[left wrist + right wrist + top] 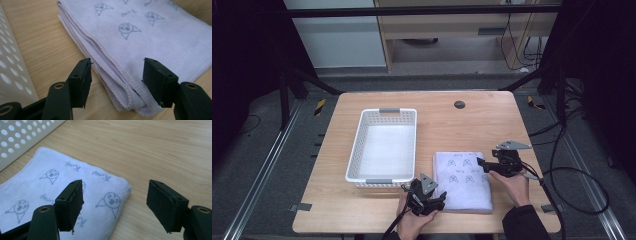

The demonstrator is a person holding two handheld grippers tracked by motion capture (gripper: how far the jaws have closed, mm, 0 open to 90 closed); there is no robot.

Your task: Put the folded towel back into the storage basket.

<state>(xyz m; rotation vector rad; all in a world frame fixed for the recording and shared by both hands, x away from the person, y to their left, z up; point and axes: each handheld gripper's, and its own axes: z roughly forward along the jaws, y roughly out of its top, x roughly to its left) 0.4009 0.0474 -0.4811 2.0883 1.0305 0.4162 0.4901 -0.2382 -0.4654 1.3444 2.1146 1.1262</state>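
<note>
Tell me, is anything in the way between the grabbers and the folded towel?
Nothing visible. The left gripper stands open around the folded towel at its near corner, and the right gripper is open at its far corner, with bare table around it.

A folded pale lilac towel (464,181) printed with small cartoon faces lies flat between the left gripper (438,199) and right gripper (482,163).
</note>
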